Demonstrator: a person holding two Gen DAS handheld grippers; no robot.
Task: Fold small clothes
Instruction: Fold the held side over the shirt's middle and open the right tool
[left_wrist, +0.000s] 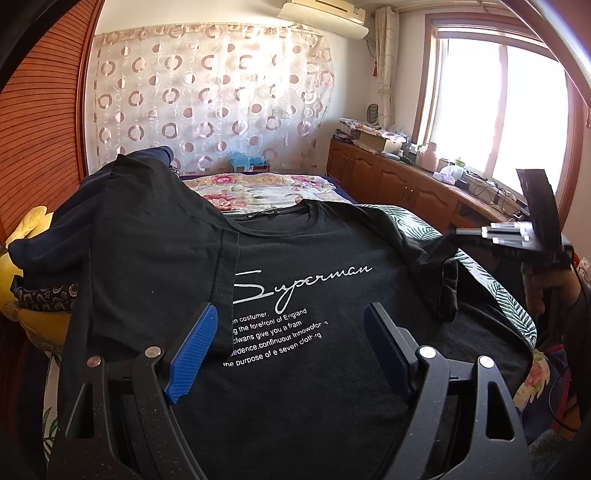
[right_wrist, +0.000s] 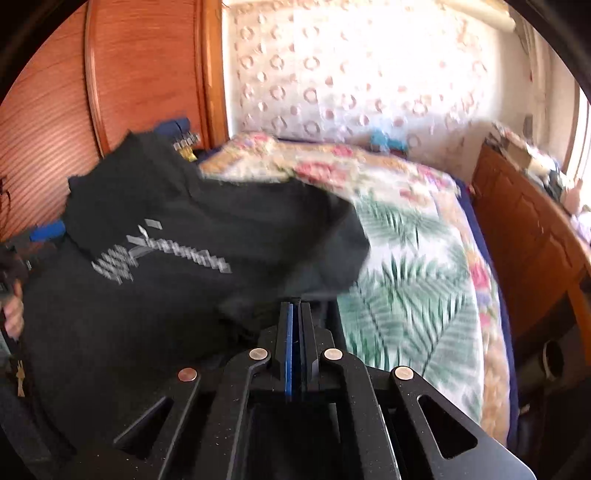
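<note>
your left gripper (left_wrist: 291, 343) hangs with its blue-padded fingers spread apart, low in the frame over the black cotton t-shirt with white script print (left_wrist: 314, 332) lying mid-frame on the floral quilted bed (left_wrist: 258, 188). your right gripper (right_wrist: 295, 306) is pinched on the t-shirt's sleeve, bottom centre.

One black T-shirt (left_wrist: 314, 295) with white script print, two grippers, left (left_wrist: 291, 332) and right (right_wrist: 295, 314), four blue finger pads (left_wrist: 192, 350), one floral quilt (left_wrist: 258, 188), one circle-patterned curtain (left_wrist: 207, 96), one air conditioner (left_wrist: 325, 14), one window (left_wrist: 498, 110), one wooden cabinet row (left_wrist: 388, 181)
</note>
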